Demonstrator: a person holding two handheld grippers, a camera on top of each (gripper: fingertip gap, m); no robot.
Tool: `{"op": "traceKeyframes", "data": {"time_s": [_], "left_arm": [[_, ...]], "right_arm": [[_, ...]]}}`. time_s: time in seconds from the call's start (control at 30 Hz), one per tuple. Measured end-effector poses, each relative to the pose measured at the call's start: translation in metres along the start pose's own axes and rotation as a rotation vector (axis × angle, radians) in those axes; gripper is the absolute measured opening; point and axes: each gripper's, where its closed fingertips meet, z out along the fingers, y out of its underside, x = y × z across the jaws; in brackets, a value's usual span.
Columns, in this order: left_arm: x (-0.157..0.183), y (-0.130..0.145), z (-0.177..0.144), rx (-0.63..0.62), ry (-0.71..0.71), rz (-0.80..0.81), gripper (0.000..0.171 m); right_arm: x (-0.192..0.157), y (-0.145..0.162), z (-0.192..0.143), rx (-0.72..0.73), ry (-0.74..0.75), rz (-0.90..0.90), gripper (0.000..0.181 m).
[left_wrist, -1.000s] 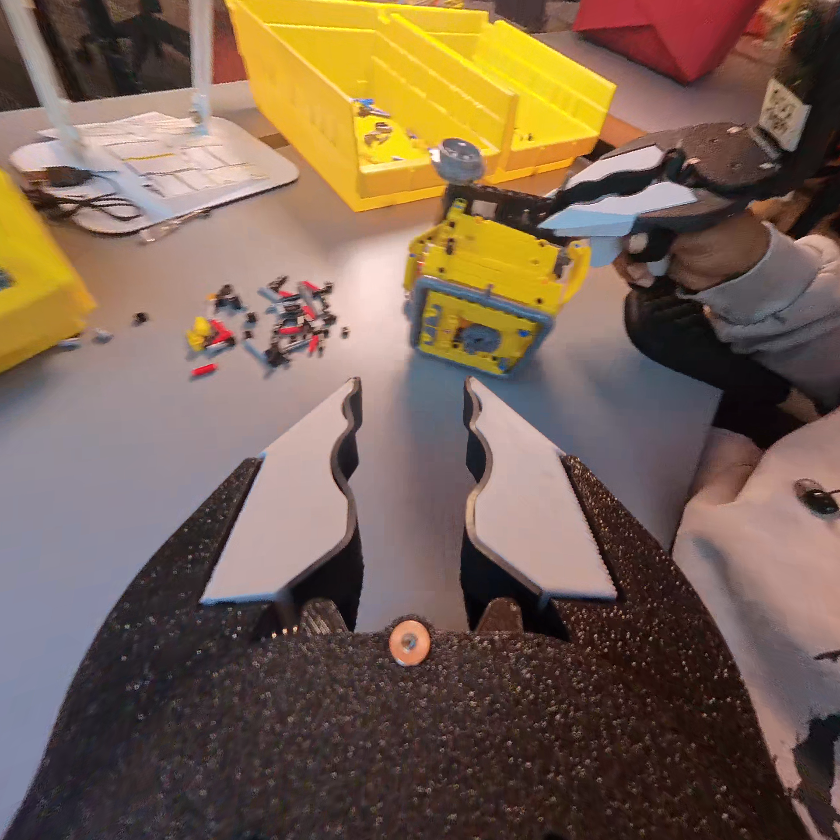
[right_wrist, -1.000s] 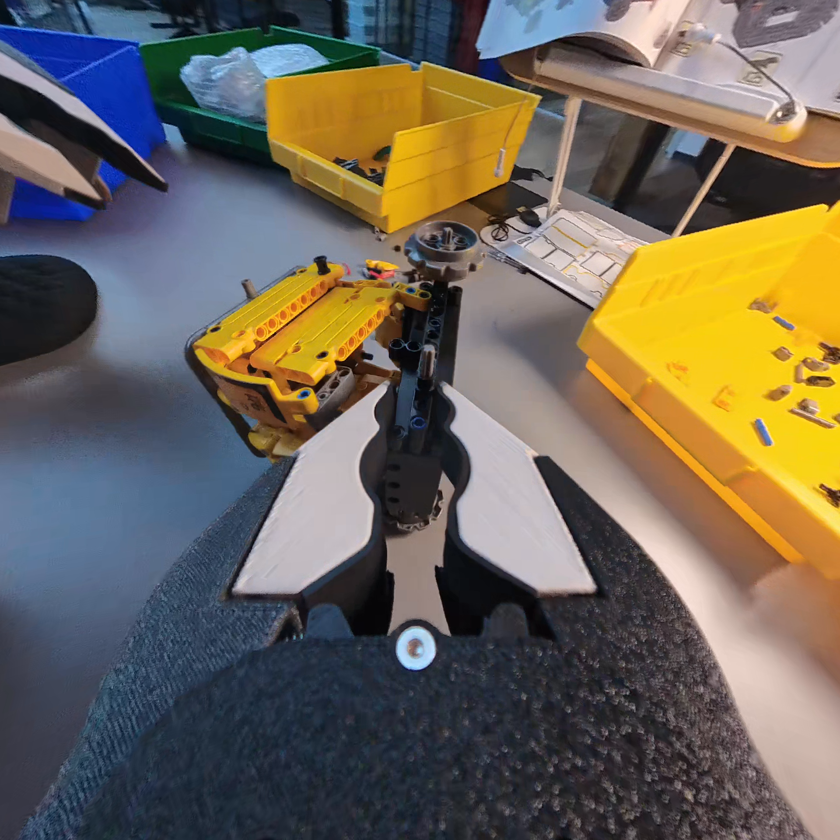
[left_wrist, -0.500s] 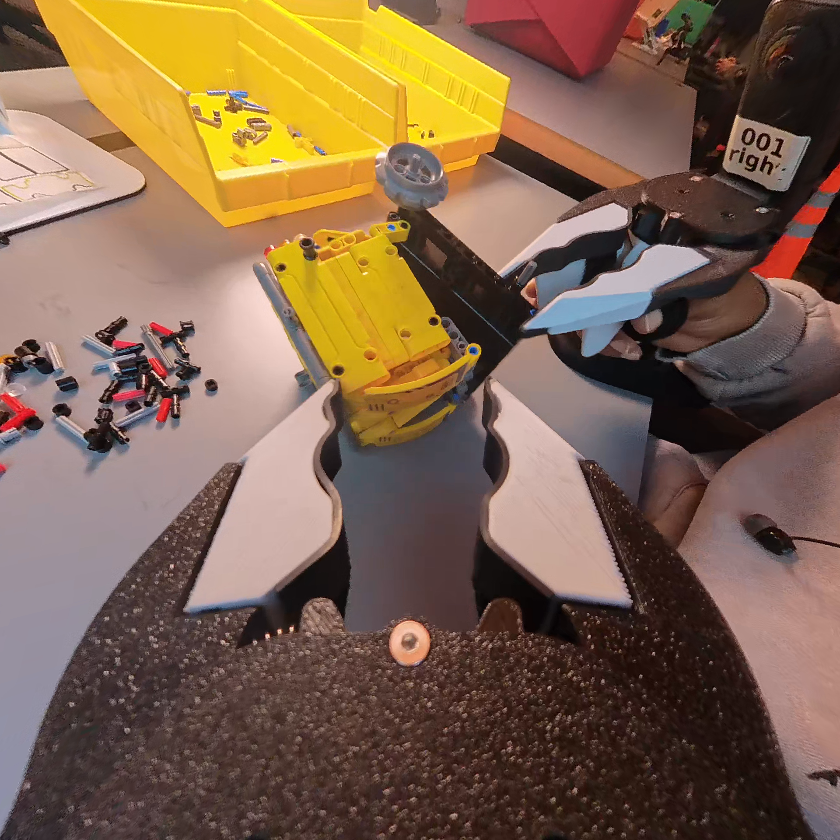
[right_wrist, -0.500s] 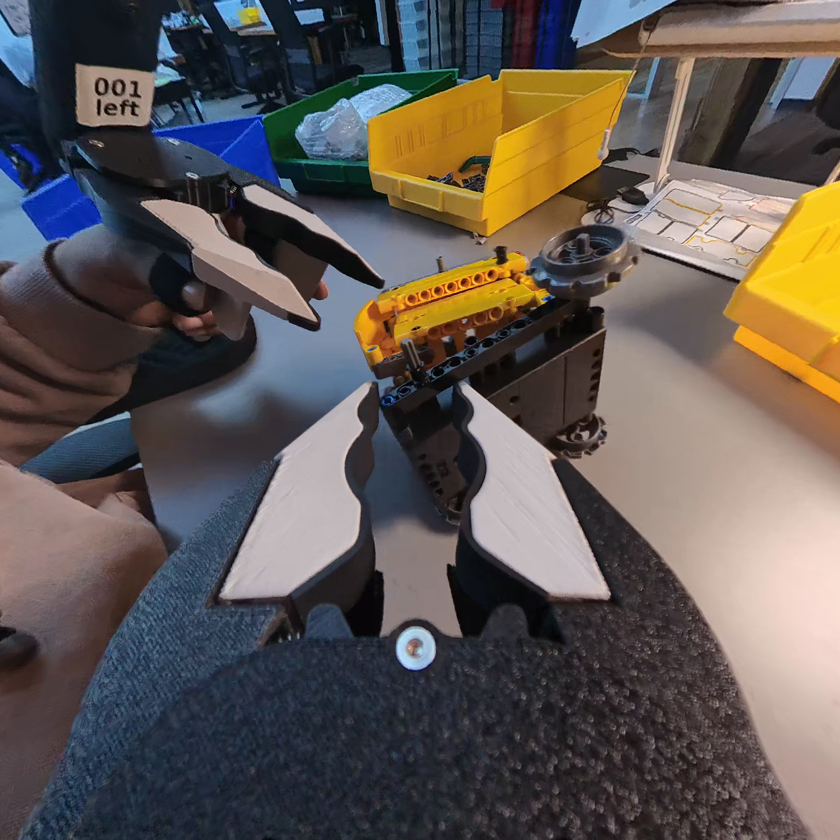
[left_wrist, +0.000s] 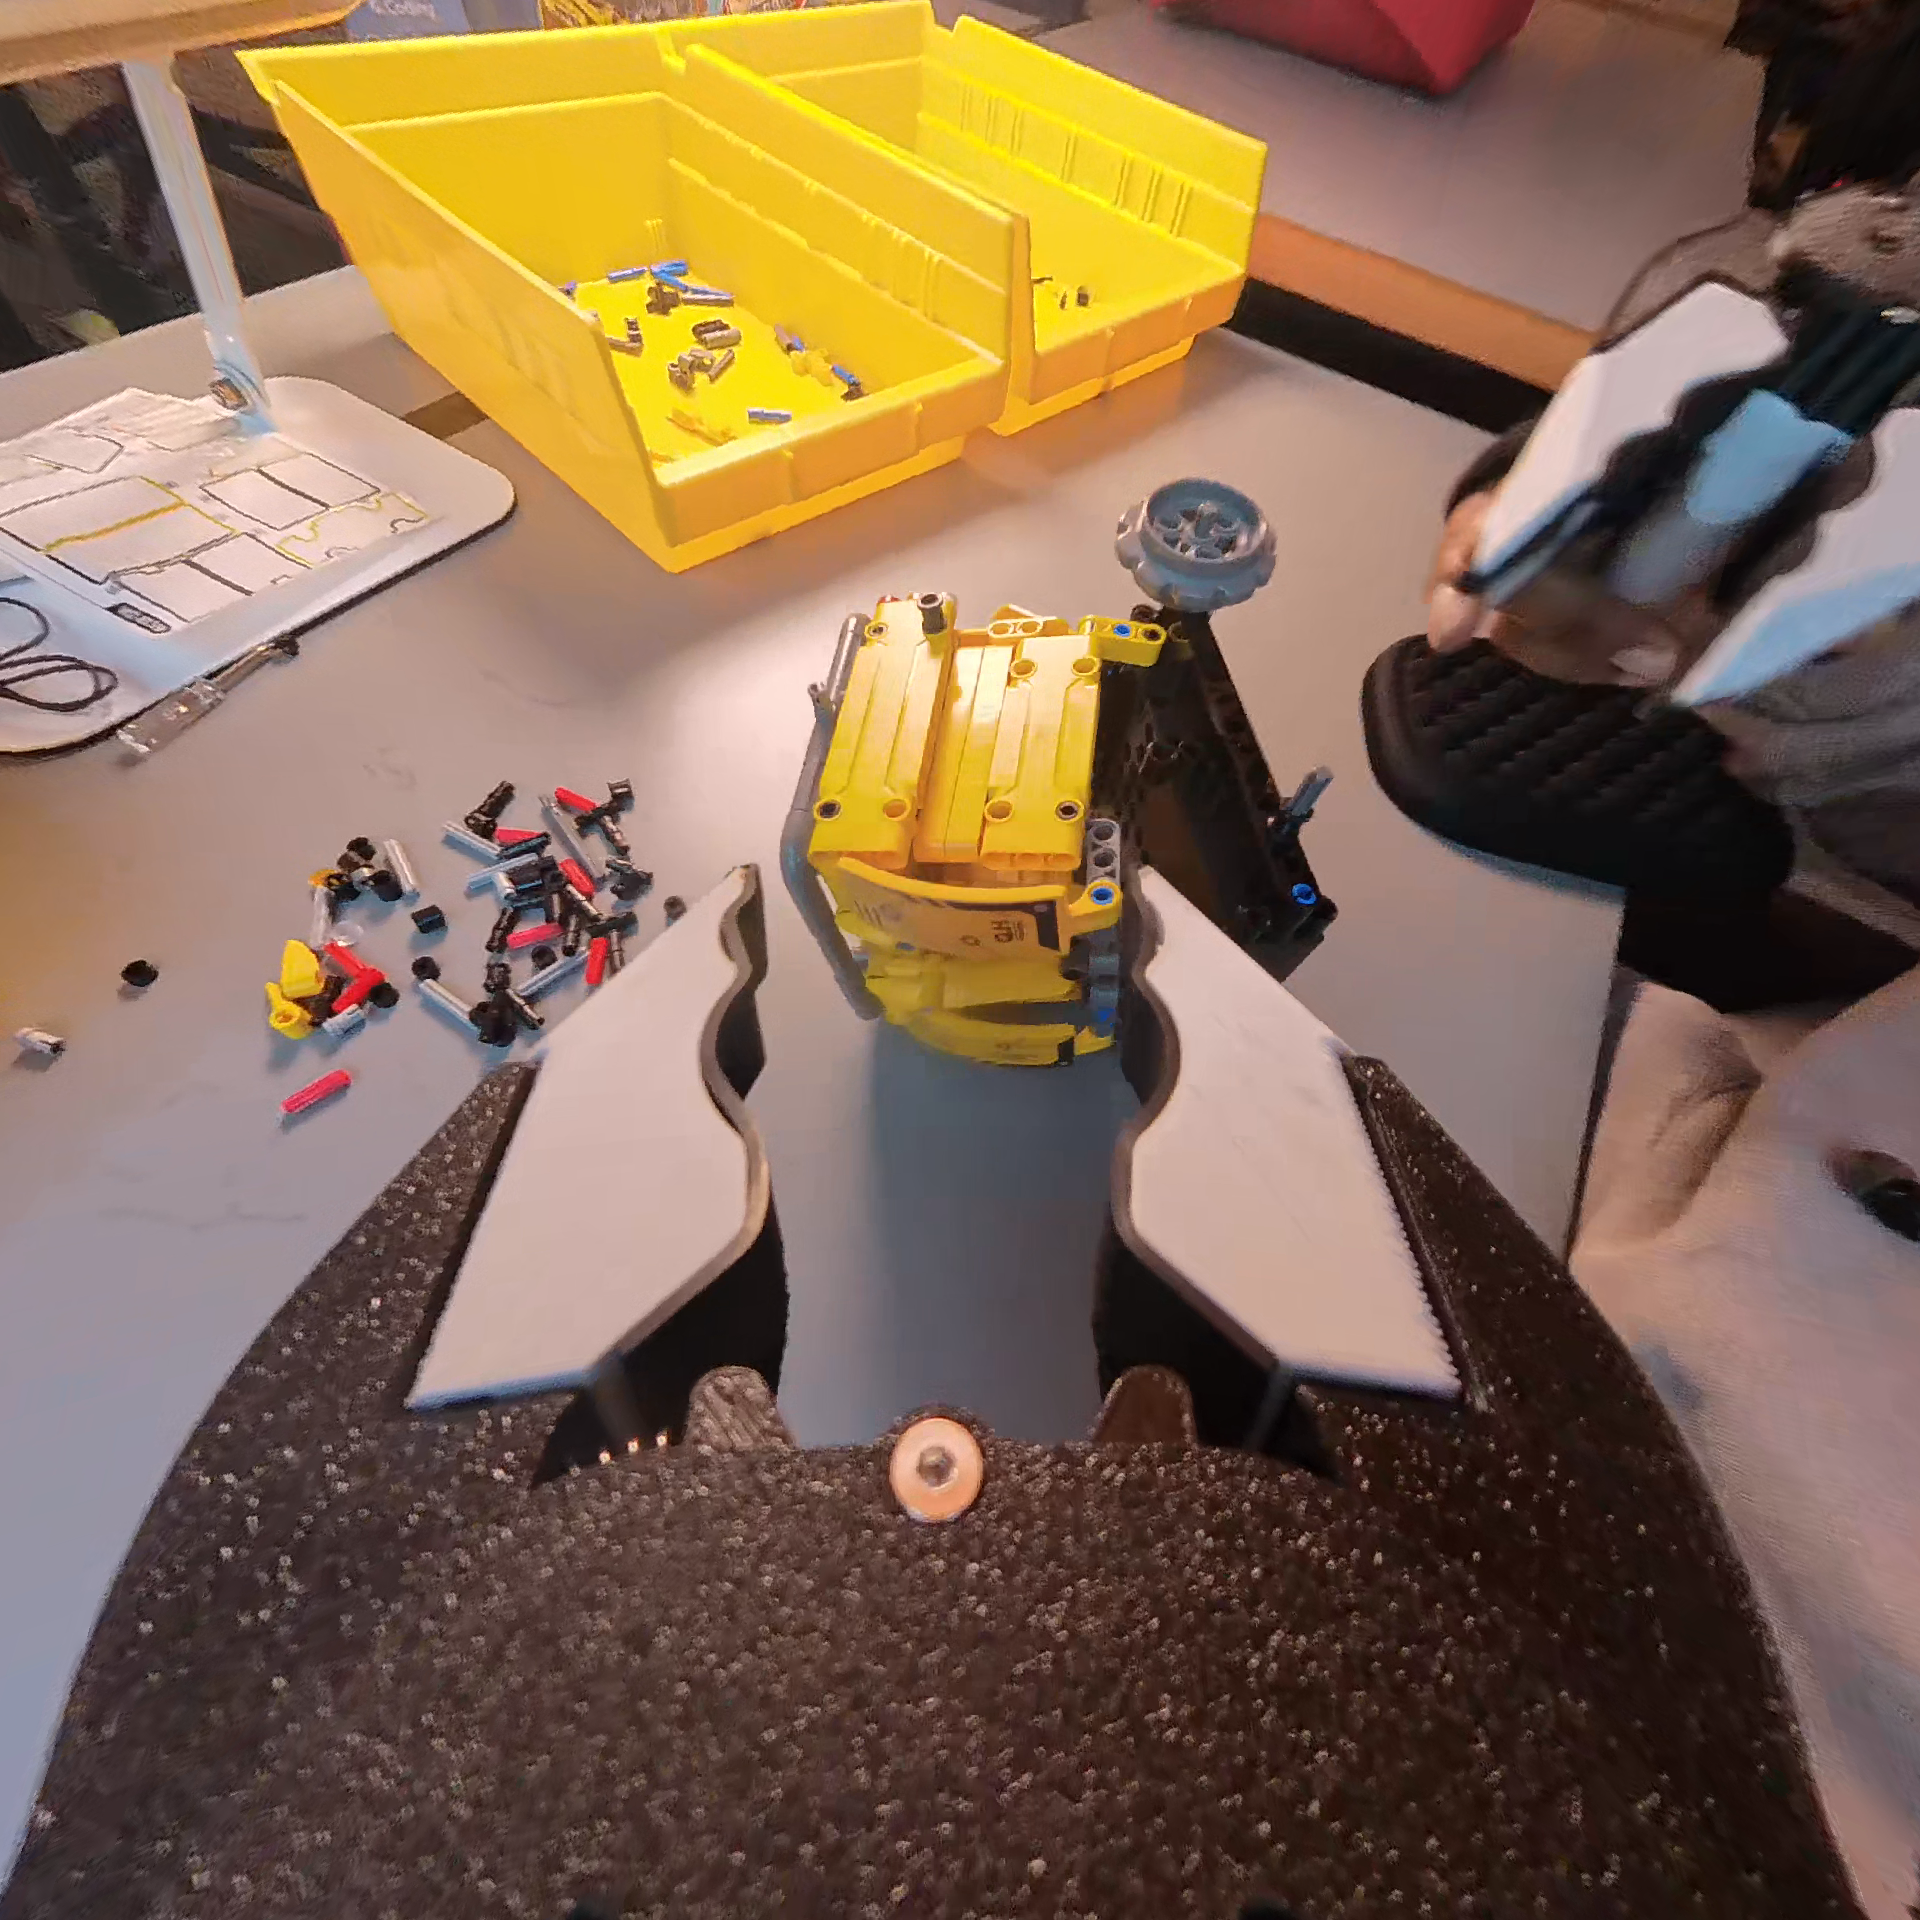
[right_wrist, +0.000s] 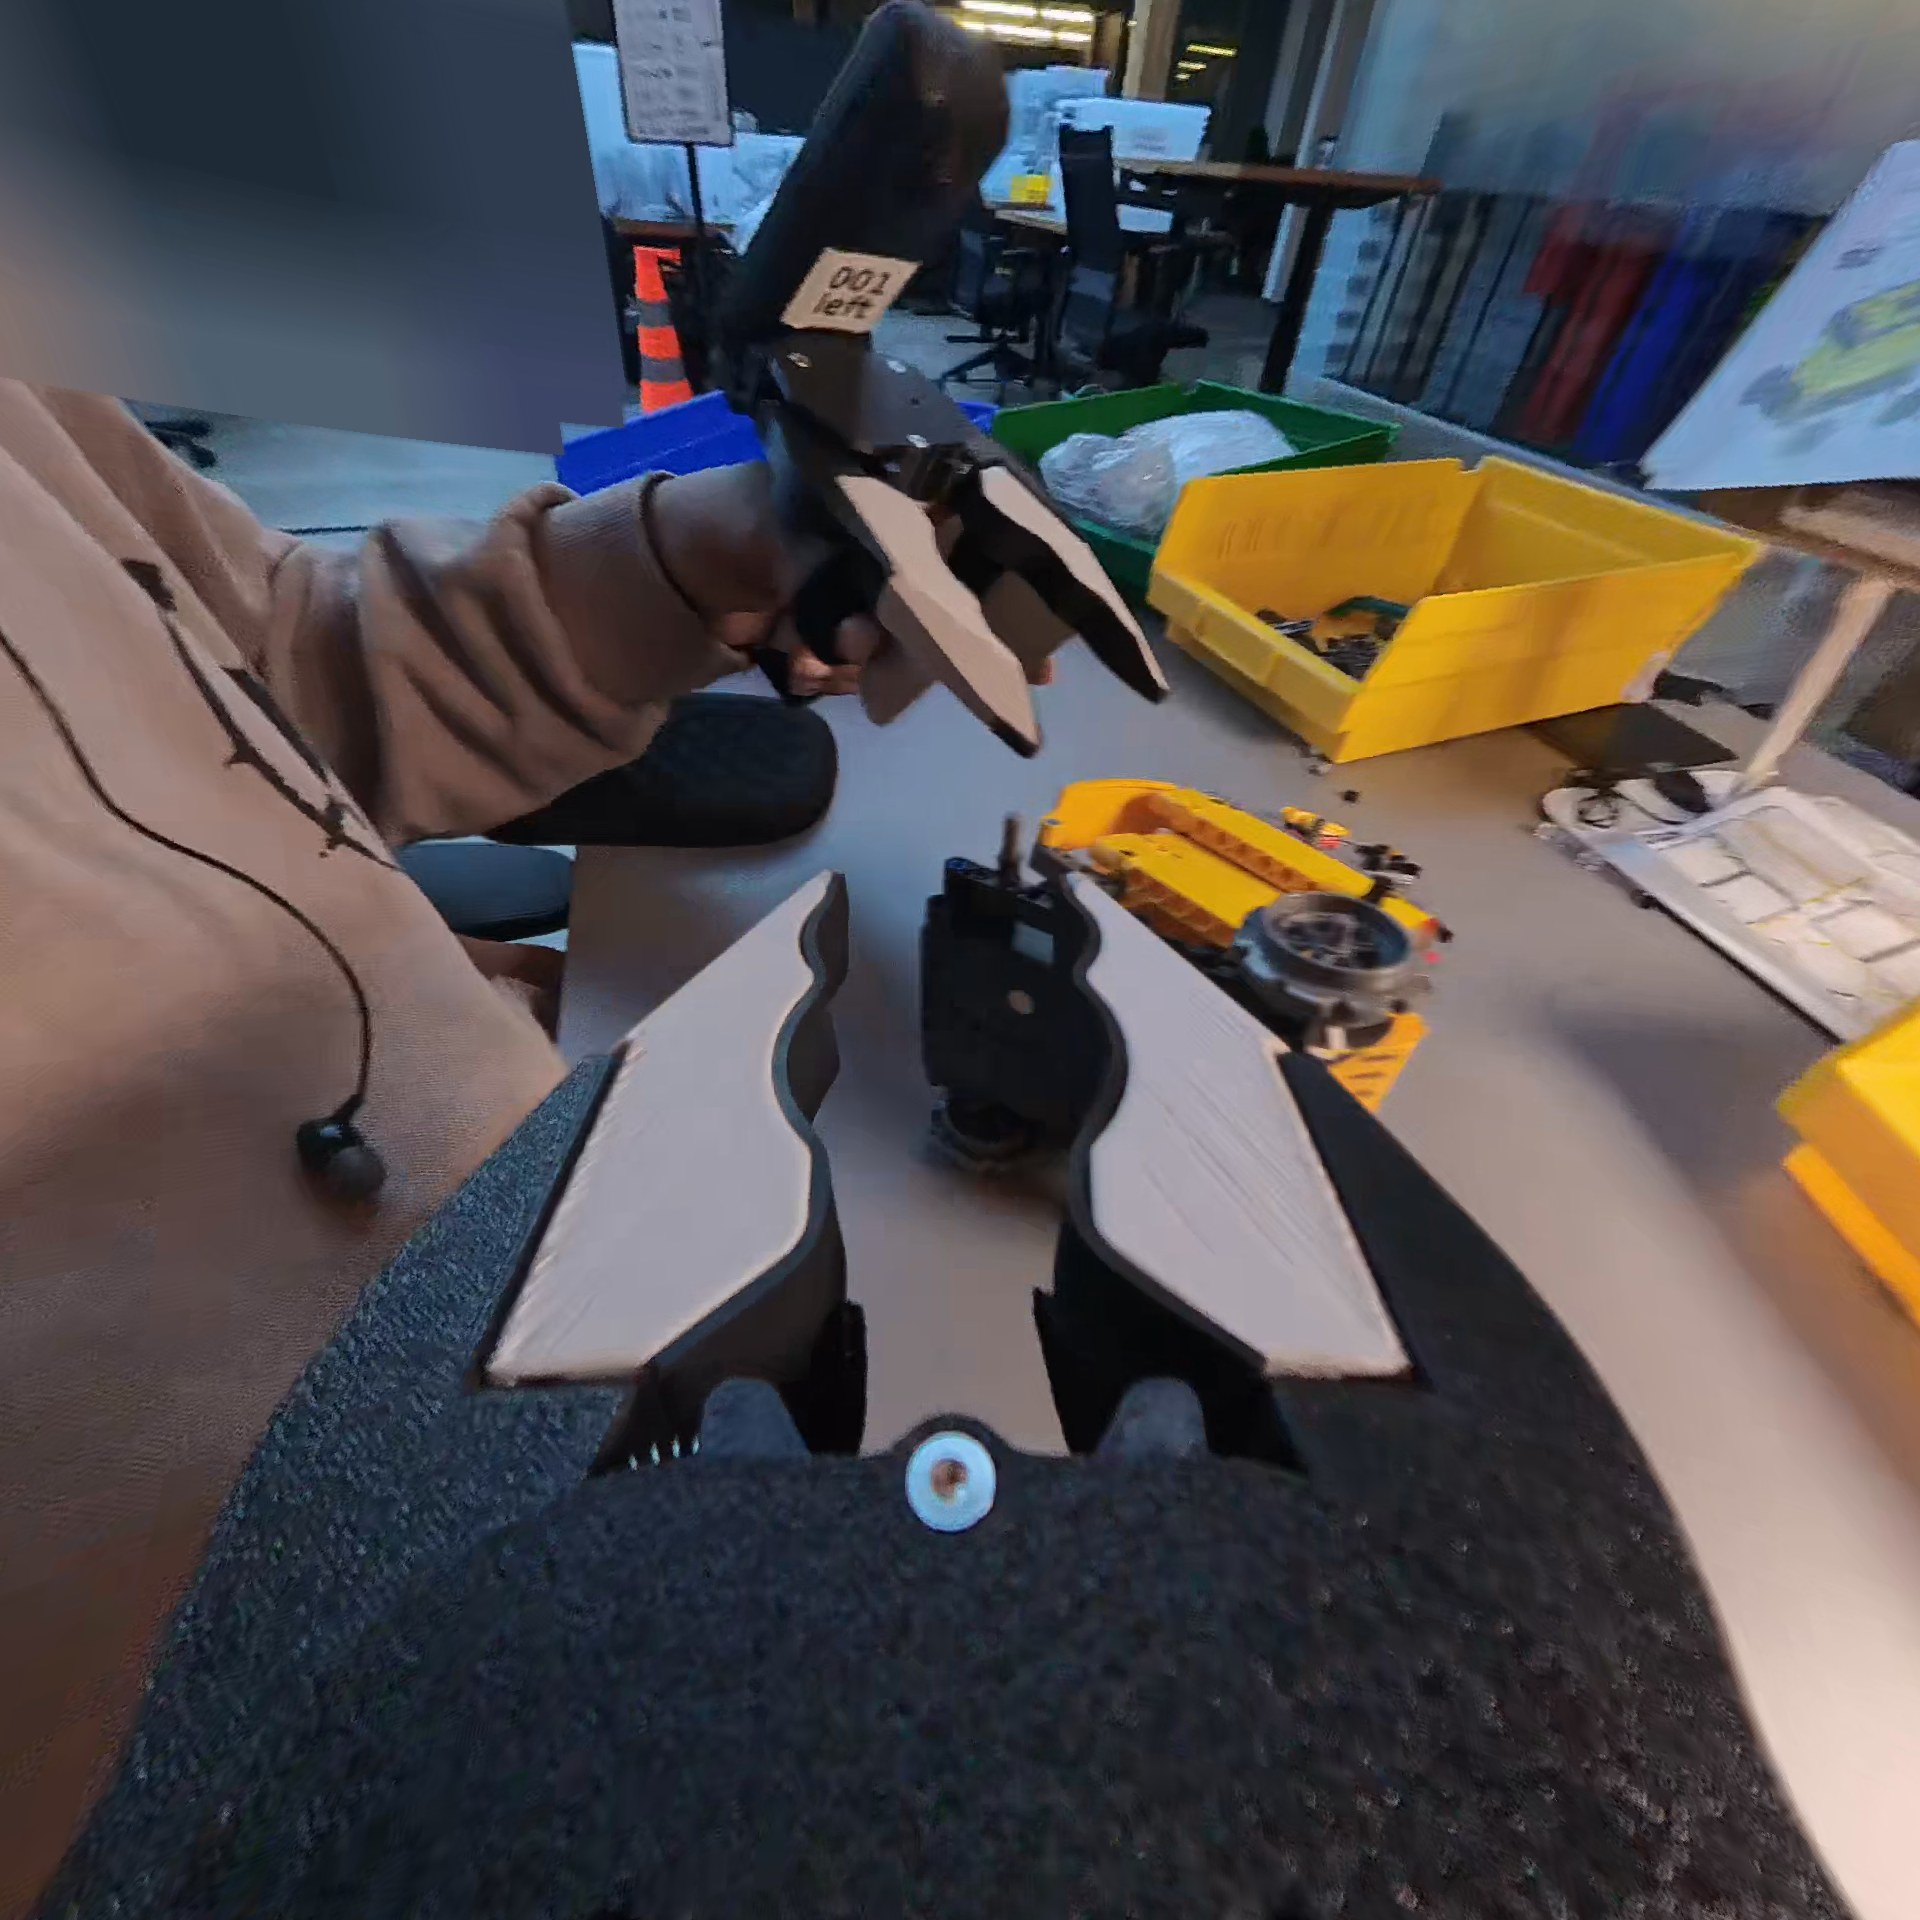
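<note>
On the grey table (left_wrist: 1455, 499): one yellow-and-black brick model (left_wrist: 977, 810), standing free, grey wheel (left_wrist: 1195, 540) at its top. Half a second ago the right gripper (right_wrist: 951, 914) clamped its black beam; now its jaws are parted and empty, drawn back, model just ahead. Left gripper (left_wrist: 940, 904): jaws wider apart than before, fingertips flanking the model's yellow end; contact cannot be told. Loose small parts (left_wrist: 499, 914) lie to the left, yellow bins (left_wrist: 665, 312) beyond. Right gripper in the left wrist view is motion-blurred; model's base is partly hidden.
</note>
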Motion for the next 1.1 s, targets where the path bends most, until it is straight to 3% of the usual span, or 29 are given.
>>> {"op": "traceKeyframes", "data": {"time_s": [0.17,0.33,0.43,0.57,0.87,1.1], "left_arm": [[0.012,-0.003,-0.003,-0.002,0.089,0.03,0.085],[0.016,0.007,0.023,-0.048,0.158,0.06,0.112],[0.016,0.013,0.043,-0.03,0.279,-0.031,0.136],[0.029,0.018,0.059,-0.028,0.308,0.029,0.147],[0.028,0.015,0.051,0.005,0.197,0.131,0.121],[0.027,0.015,0.049,0.002,0.239,0.118,0.12]], "right_arm": [[0.061,0.0,-0.014,0.001,0.156,0.01,0.05],[0.087,0.021,0.005,-0.078,0.119,0.03,0.068],[0.086,0.036,0.016,-0.119,0.037,0.074,0.053],[0.085,0.037,0.016,-0.058,0.026,0.127,0.042],[0.086,0.036,0.012,0.02,0.186,0.145,0.042],[0.084,0.035,0.012,0.04,0.219,0.188,0.042]]}}
